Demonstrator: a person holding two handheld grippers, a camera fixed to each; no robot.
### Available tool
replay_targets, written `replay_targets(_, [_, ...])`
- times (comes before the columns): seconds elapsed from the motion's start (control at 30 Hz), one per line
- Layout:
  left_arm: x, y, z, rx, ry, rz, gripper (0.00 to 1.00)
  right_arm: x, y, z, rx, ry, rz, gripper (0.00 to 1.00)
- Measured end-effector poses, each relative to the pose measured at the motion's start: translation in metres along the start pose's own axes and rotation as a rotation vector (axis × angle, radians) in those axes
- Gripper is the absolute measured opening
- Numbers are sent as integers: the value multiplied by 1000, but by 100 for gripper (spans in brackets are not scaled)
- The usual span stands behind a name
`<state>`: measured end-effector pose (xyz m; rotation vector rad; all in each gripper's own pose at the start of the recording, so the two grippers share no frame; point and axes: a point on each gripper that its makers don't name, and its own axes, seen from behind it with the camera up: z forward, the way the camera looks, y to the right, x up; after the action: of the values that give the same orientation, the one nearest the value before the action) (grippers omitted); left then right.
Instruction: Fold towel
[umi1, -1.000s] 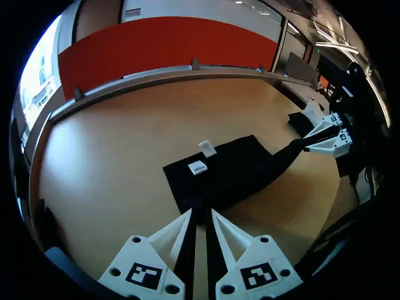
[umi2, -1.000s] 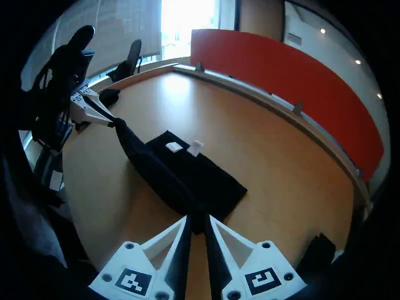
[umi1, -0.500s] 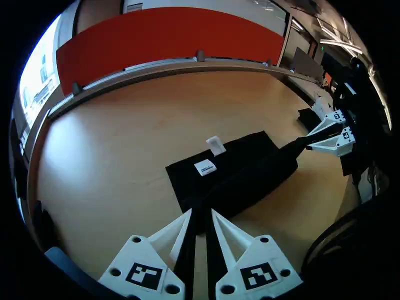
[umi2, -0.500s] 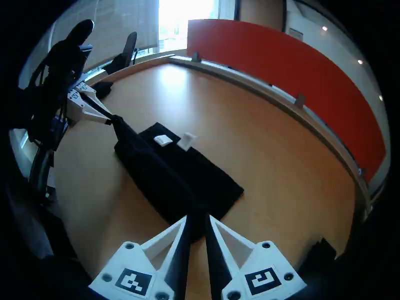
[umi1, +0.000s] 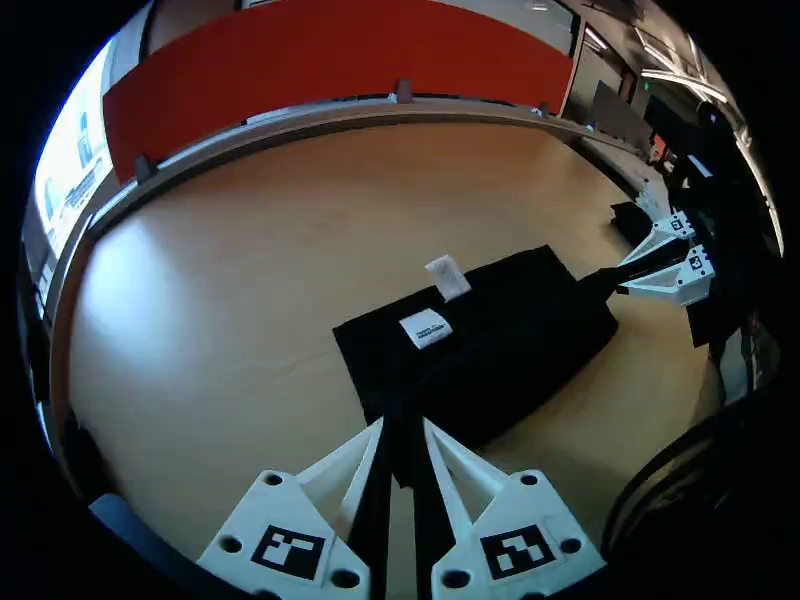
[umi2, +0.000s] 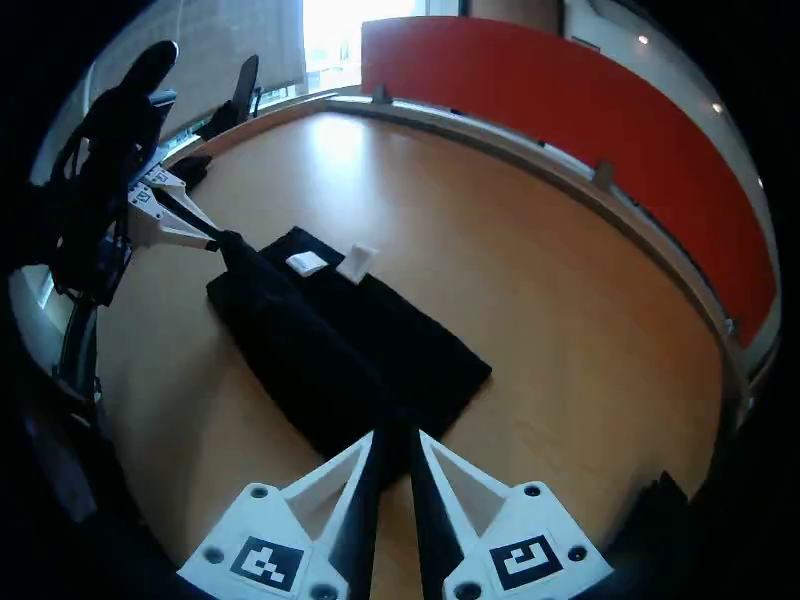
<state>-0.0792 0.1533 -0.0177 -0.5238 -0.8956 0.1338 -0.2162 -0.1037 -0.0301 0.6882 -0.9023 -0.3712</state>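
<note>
"What lies under them?"

"A wooden table (umi1: 220, 260), with a red partition (umi1: 330, 60) behind it."

"And the claws?"

"The left gripper (umi1: 400, 435) is clamped on a corner of the black towel (umi1: 500, 320). The right gripper (umi2: 395, 440) pinches another corner. The cloth spreads ahead of each, with a white tag (umi1: 426, 328) on it."

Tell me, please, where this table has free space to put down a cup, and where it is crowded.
Free: the wide bare strip of wooden table between the black towel and the red partition, on the towel's far side. Crowded: the near side, where the left gripper and the right gripper both pinch the towel's lifted edge.
</note>
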Motion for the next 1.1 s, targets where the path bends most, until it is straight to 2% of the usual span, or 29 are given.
replay_targets(0.23, [2,-5,13,19,-6,6,14,0,9,11,-23,-8,10,20])
replay_targets(0.5, [5,-13,26,57,-1,39,27,-2,23,23,-78,-14,27,36])
replay_targets(0.67, [3,-18,30,78,-6,54,34,-5,29,25,-105,-21,16,45])
replay_targets(0.73, [3,-19,30,83,-7,57,40,-6,31,26,-112,-23,9,46])
replay_targets(0.97, [4,-24,32,99,-7,63,41,-5,36,26,-130,-26,-5,61])
replay_targets(1.1, [6,-27,32,110,-6,69,44,-5,40,28,-143,-27,-6,63])
